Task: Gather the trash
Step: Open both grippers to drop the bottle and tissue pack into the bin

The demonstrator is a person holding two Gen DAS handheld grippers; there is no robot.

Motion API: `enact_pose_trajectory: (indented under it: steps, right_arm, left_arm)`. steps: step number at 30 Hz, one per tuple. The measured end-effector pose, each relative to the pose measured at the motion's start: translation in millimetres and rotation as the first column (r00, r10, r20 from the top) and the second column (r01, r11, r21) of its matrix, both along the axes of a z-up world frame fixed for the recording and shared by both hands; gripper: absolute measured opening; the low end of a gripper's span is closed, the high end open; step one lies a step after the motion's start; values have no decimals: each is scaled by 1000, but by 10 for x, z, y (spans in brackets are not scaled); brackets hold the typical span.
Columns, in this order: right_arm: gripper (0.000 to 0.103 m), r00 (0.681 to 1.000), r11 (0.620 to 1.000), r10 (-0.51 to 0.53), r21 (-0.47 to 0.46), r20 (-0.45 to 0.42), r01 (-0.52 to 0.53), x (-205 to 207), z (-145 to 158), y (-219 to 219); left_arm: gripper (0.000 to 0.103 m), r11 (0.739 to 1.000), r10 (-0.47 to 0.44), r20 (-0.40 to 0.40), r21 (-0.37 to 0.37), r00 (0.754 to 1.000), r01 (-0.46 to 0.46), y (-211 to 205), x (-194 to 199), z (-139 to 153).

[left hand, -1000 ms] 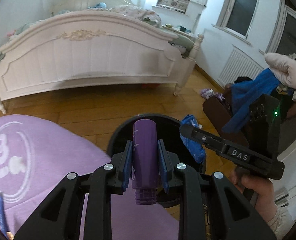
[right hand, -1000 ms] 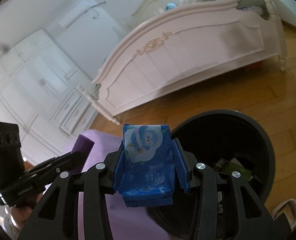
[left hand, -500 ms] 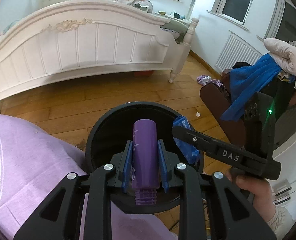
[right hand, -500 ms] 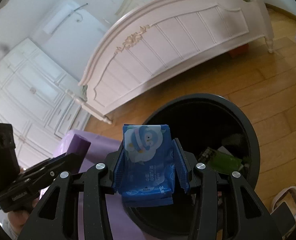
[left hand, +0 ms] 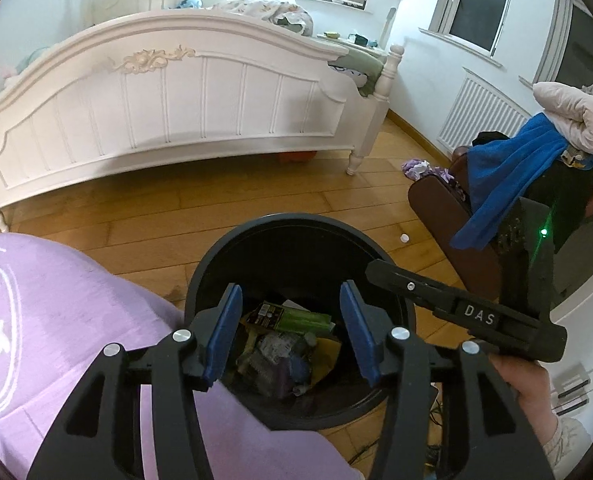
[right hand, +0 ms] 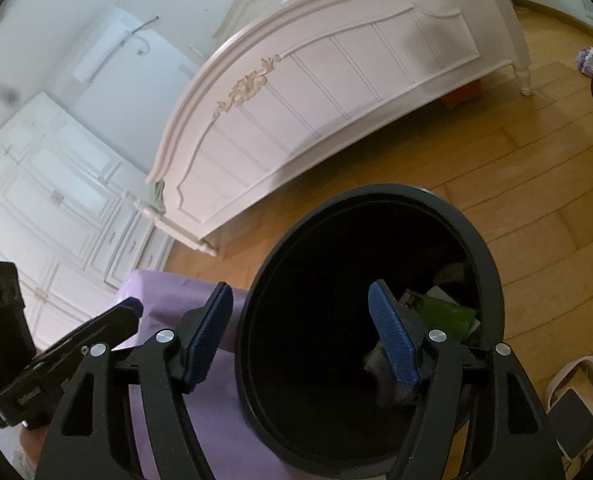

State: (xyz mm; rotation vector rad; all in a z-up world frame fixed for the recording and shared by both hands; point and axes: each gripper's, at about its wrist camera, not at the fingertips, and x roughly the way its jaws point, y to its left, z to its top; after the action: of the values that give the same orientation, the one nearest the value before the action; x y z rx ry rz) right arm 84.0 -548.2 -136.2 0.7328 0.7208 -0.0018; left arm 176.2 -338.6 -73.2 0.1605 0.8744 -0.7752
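Both claws are now hanging spread and empty over the black bin (left hand: 296, 226), the left gripper (left hand: 290, 330) having just dropped its purple bottle and the right gripper (right hand: 302, 338) its blue packet among the trash (left hand: 284, 344) directly below, so these two pieces appear collected.

Left gripper (left hand: 290, 330): jaws spread wide, nothing between them, above black bin (left hand: 280, 228). Bin contents: green packet (left hand: 302, 320), crumpled wrappers (mixed, indistinct). Right gripper (left hand: 380, 270): over the bin's right rim, hand-held. Purple rug (left hand: 56, 300) left; white bed (left hand: 176, 96) behind.
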Motion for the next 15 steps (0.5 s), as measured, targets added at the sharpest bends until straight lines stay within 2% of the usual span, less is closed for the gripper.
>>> enact_pose_trajectory:
  steps: [4,6,10,15]
  right_arm:
    - [71,1000,1000,27,-10,6,-27,-20,70,140]
    - [71,999,999,49,-20,12,-49,-17,137,253]
    - [71,995,995,97,-41,27,-96,-2,286,507]
    - [71,983,981,178,-85,41,-174,57,501,914]
  left_arm:
    - [54,1000,13,12,-5,1000,-13,146,-59,62]
    - [68,1000,31,25,-8,999,-30,253,-115,108]
    - [68,998,58,52,-14,997,-57,538,-228,188]
    - [68,994,103,49,-38,993,-101,948,-330,268]
